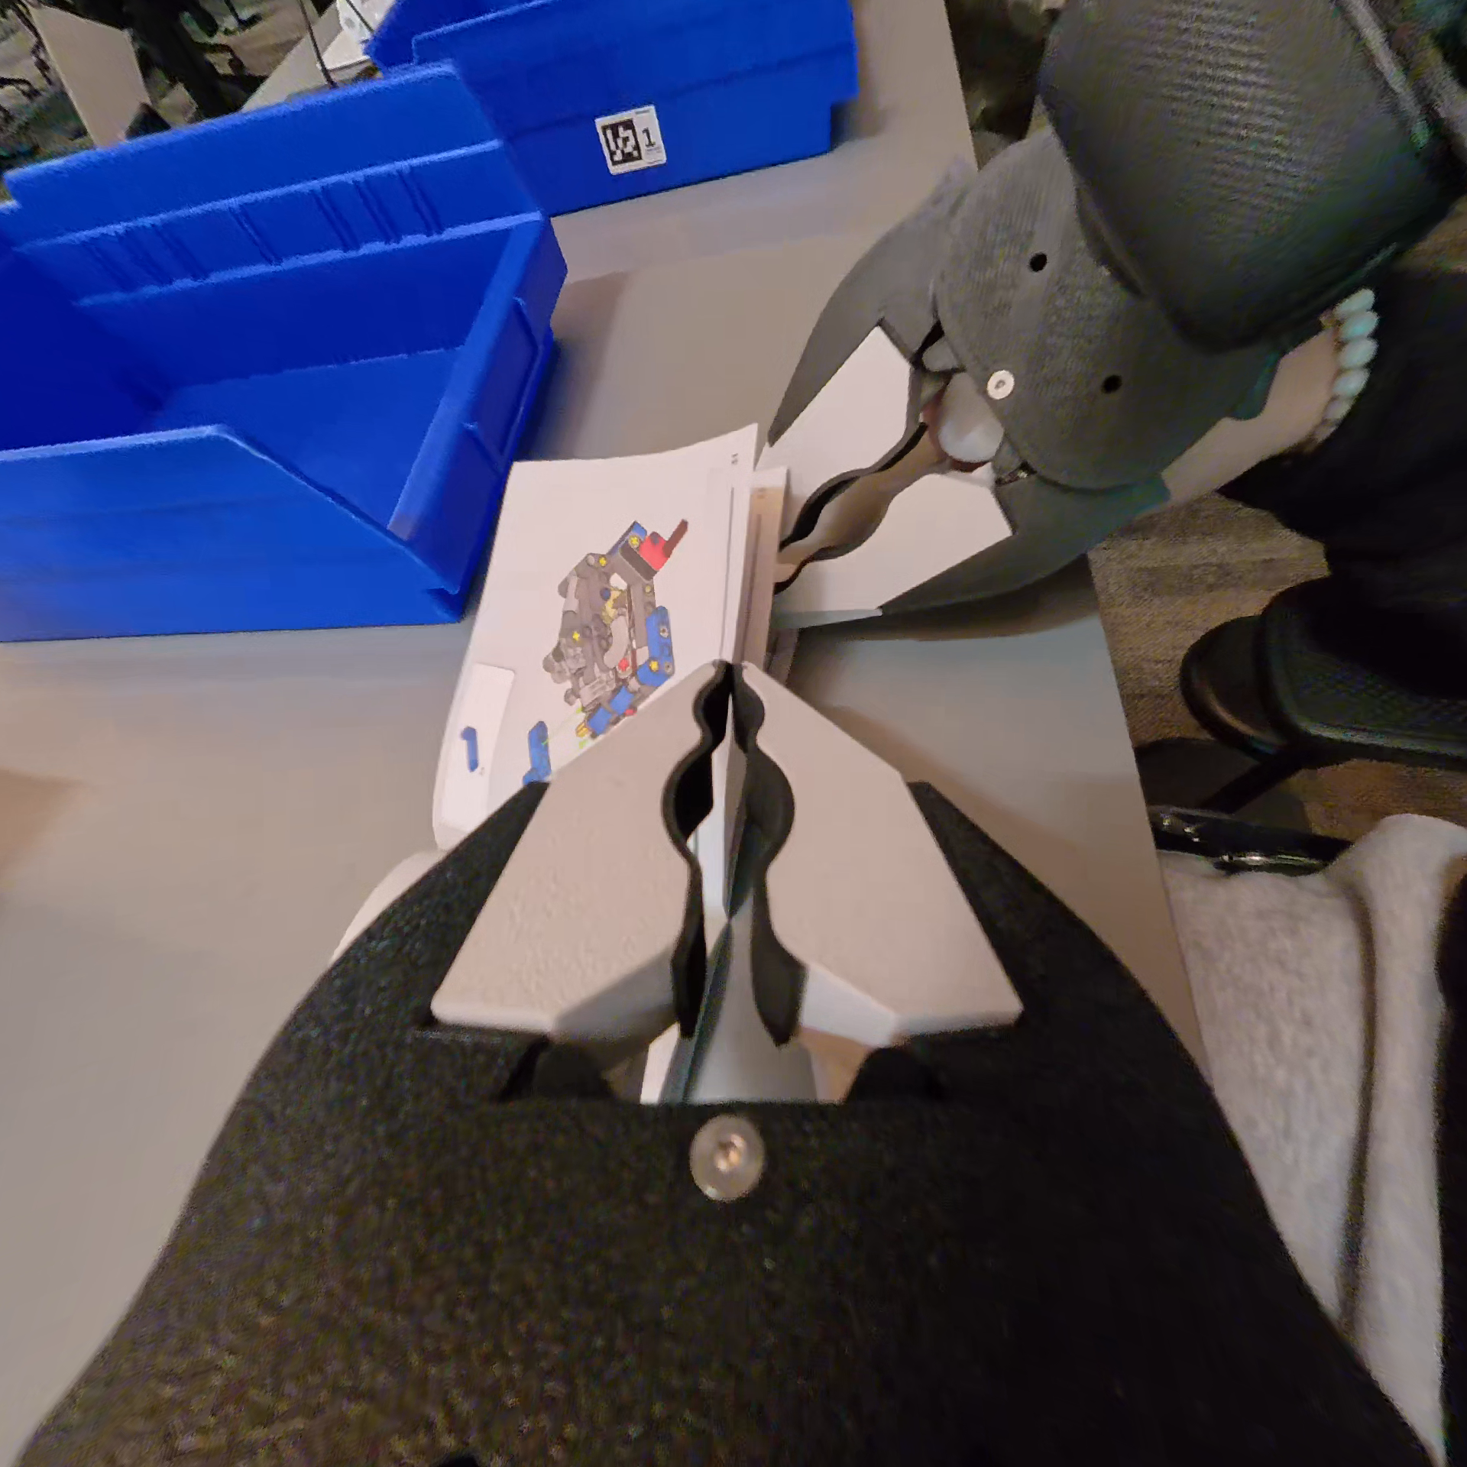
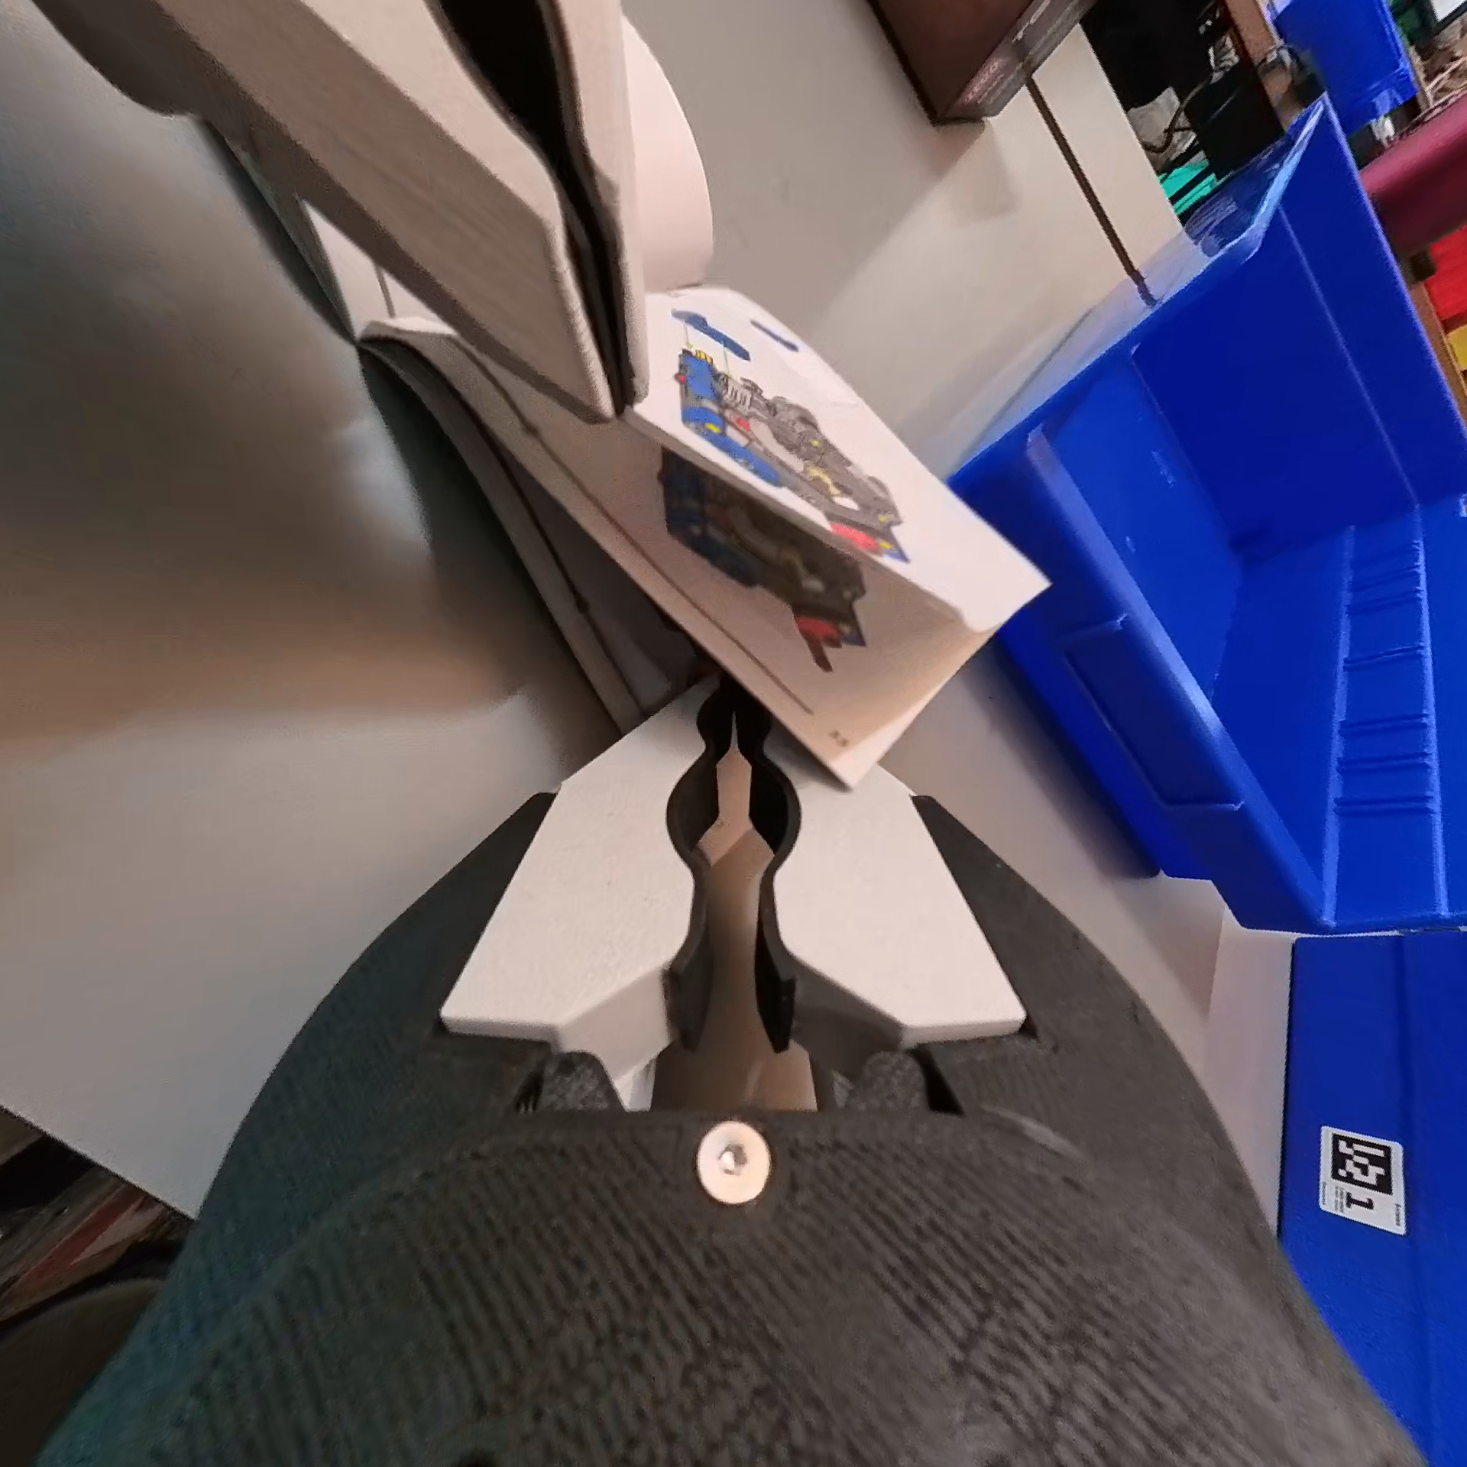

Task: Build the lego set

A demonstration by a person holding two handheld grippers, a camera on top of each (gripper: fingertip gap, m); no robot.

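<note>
In the left wrist view, the left hand-held gripper [image 1: 729,675] was clamped on a page edge of the instruction booklet [image 1: 603,603], which lay on the grey surface [image 1: 198,794] beside blue bins [image 1: 262,413]. No bricks showed; building seemed unstarted.

In the right wrist view, the right hand-held gripper [image 2: 734,702] pinched the booklet's lifted pages [image 2: 794,556]. Bin contents stayed hidden.
</note>
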